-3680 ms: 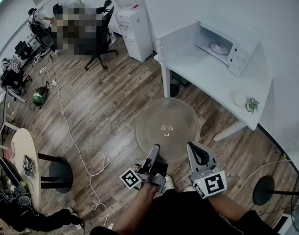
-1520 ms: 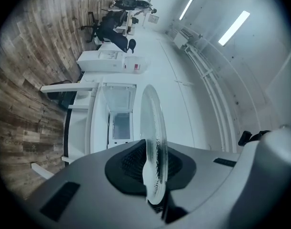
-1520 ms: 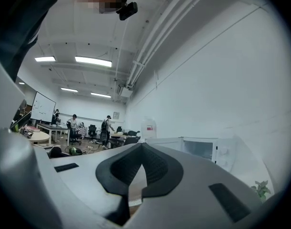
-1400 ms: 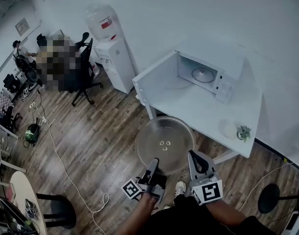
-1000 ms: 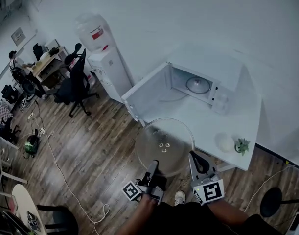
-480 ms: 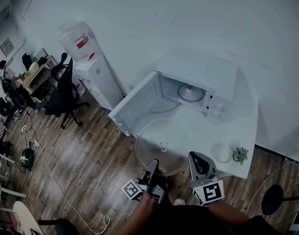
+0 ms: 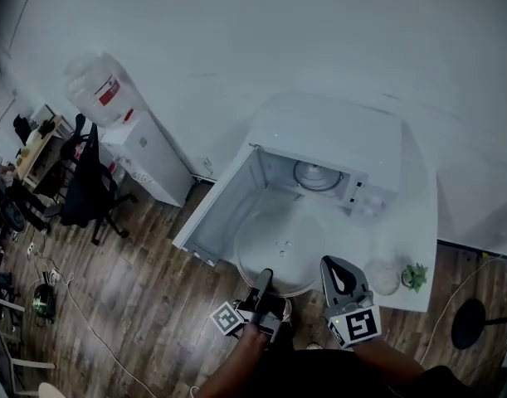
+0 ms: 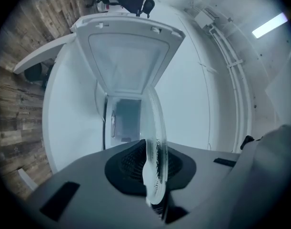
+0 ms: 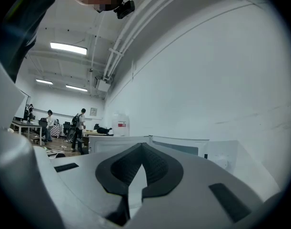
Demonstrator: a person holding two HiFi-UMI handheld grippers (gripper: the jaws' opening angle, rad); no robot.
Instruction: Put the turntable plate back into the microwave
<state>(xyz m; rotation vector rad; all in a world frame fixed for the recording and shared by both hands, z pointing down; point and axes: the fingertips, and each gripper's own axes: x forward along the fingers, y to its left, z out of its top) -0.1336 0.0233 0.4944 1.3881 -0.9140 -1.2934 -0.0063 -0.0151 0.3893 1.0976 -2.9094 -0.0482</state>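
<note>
The turntable plate [image 7: 280,247] is a round disc of clear glass with three small nubs at its middle. It lies roughly level at the centre of the head view, its near rim pinched in the left claw [image 7: 265,275]. In the left gripper view it shows edge-on, rising from between the pads. The microwave [image 7: 344,143], white and boxy, stands on the white table [image 7: 415,222] just above the plate. Its door [image 7: 216,214] is swung wide to the left and its cavity is open (a round fitting shows on the floor inside).
</note>
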